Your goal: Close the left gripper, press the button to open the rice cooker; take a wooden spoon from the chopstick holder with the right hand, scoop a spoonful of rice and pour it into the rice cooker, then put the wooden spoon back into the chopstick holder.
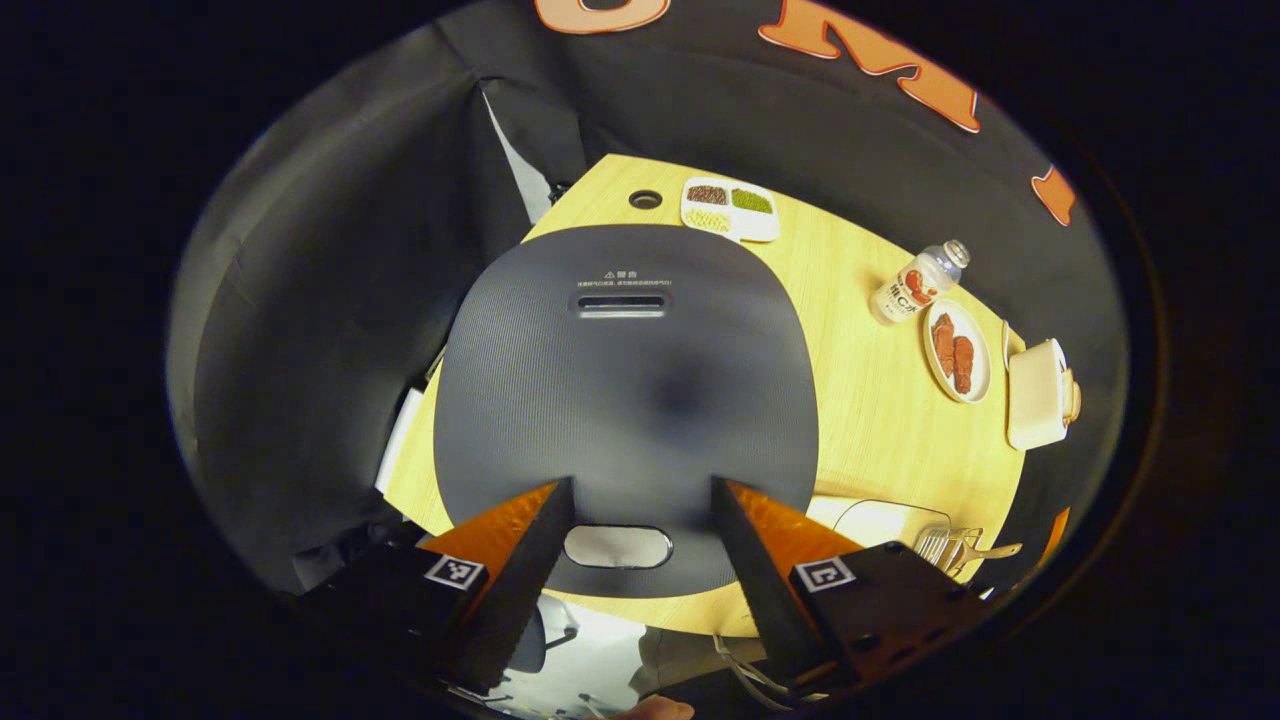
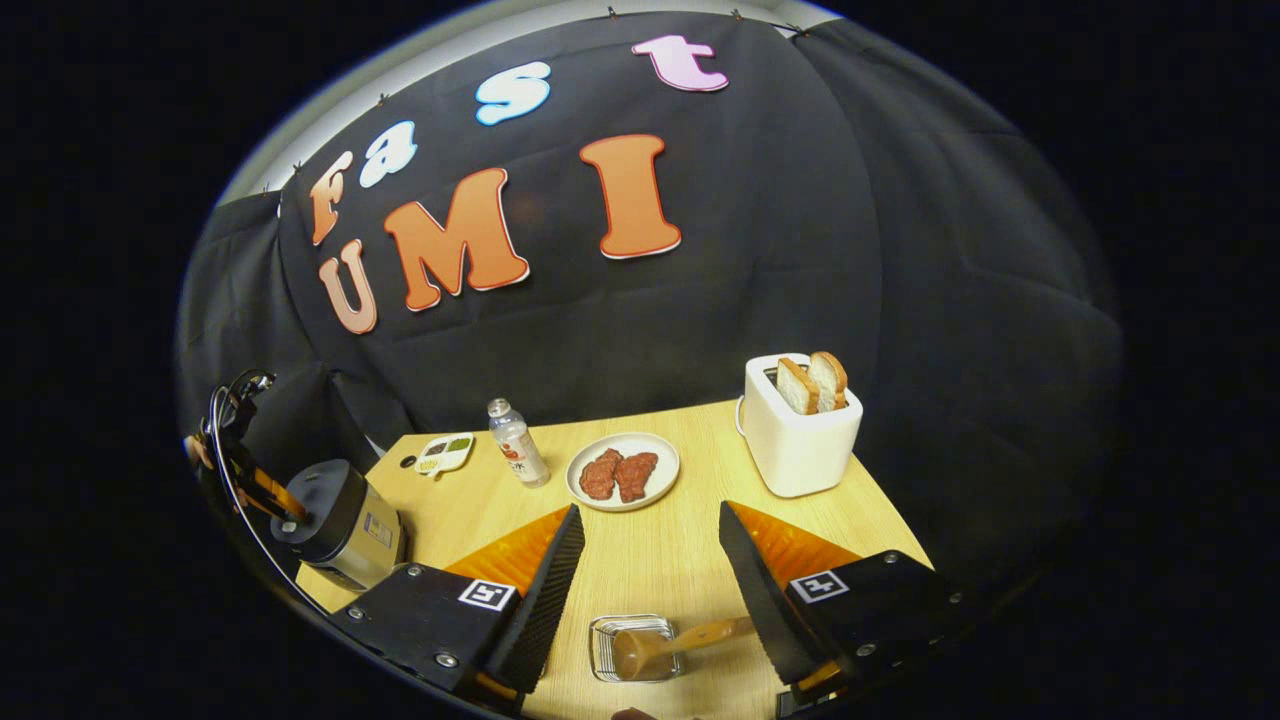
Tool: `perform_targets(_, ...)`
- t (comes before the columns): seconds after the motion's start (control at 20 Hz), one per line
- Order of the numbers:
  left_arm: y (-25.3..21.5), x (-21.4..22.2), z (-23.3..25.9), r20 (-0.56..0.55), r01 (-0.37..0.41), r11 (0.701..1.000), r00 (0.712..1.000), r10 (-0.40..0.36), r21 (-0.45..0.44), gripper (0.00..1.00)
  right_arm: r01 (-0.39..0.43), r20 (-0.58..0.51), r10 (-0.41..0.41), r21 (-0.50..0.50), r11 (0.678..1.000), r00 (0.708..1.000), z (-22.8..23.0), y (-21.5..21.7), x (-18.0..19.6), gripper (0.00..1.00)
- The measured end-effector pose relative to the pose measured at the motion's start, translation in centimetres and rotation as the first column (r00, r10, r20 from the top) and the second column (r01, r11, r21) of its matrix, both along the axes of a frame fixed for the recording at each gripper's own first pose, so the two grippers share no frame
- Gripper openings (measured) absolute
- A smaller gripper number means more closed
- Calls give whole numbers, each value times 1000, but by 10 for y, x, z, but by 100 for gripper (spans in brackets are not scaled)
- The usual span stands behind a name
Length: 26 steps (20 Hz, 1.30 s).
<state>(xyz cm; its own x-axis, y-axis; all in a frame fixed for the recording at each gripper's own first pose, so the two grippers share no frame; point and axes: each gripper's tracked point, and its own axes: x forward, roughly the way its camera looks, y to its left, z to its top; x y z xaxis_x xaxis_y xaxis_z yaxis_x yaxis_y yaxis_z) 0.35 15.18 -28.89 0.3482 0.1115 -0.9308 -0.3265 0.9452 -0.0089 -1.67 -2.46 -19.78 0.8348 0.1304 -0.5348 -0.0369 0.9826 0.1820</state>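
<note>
In the left gripper view I look down on the dark grey rice cooker, lid shut. Its silver oval button lies just below and between the fingers of my left gripper, which is open and hovers over the lid's front. The wire chopstick holder with the wooden spoon sits at the lower right. In the right gripper view my right gripper is open above the table. Below it stands the chopstick holder, with the wooden spoon in it, handle pointing right. The rice cooker stands far left.
On the wooden table stand a white toaster with two bread slices, a plate of meat, a small bottle and a divided tray of grains. A clear container sits next to the holder.
</note>
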Motion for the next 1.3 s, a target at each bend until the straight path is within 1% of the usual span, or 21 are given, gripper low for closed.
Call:
perform_targets(0.1,-8,6,13,104,1,1000,995,-2,11,99,-1,39,2,-18,1000,999,14,-1,7,84)
perform_targets(0.15,-15,11,24,179,13,1000,984,-17,20,99,1,70,1,-29,1000,998,25,-3,11,84)
perform_targets(0.2,-23,20,41,271,29,999,962,-40,46,99,6,107,-1,-42,999,994,37,-2,16,84)
perform_targets(0.25,-34,26,59,356,45,996,932,-71,80,98,8,145,0,-53,999,989,49,0,21,84)
perform_targets(0.3,-40,29,89,447,56,990,888,-108,127,99,8,185,4,-65,998,983,62,4,25,85)
perform_targets(0.35,-51,33,110,513,67,984,846,-144,167,99,11,221,6,-76,997,975,74,7,29,84)
perform_targets(0.5,-83,32,168,652,84,958,717,-249,274,98,-9,310,32,-76,997,950,104,26,37,84)
perform_targets(0.7,-113,21,228,771,52,929,541,-334,366,96,-44,374,59,-51,998,925,127,48,40,84)
perform_targets(0.8,-129,13,248,809,46,922,463,-361,385,98,-55,409,70,-49,997,910,136,55,38,84)
perform_targets(0.85,-135,12,255,822,42,920,435,-367,389,98,-62,428,80,-56,997,900,140,59,38,84)
perform_targets(0.95,-150,3,262,838,44,915,387,-385,400,98,-70,451,92,-66,995,888,146,63,34,84)
perform_targets(1.05,-160,-3,270,850,30,905,331,-409,424,98,-75,475,101,-73,995,874,151,68,32,84)
perform_targets(1.15,-170,-10,268,857,22,902,302,-418,432,97,-87,497,115,-79,993,860,156,73,28,84)
perform_targets(1.2,-176,-13,264,857,26,902,302,-419,431,97,-93,500,122,-83,992,857,156,76,27,84)
perform_targets(1.3,-179,-16,255,857,41,909,318,-406,416,97,-104,498,135,-89,991,857,154,79,23,84)
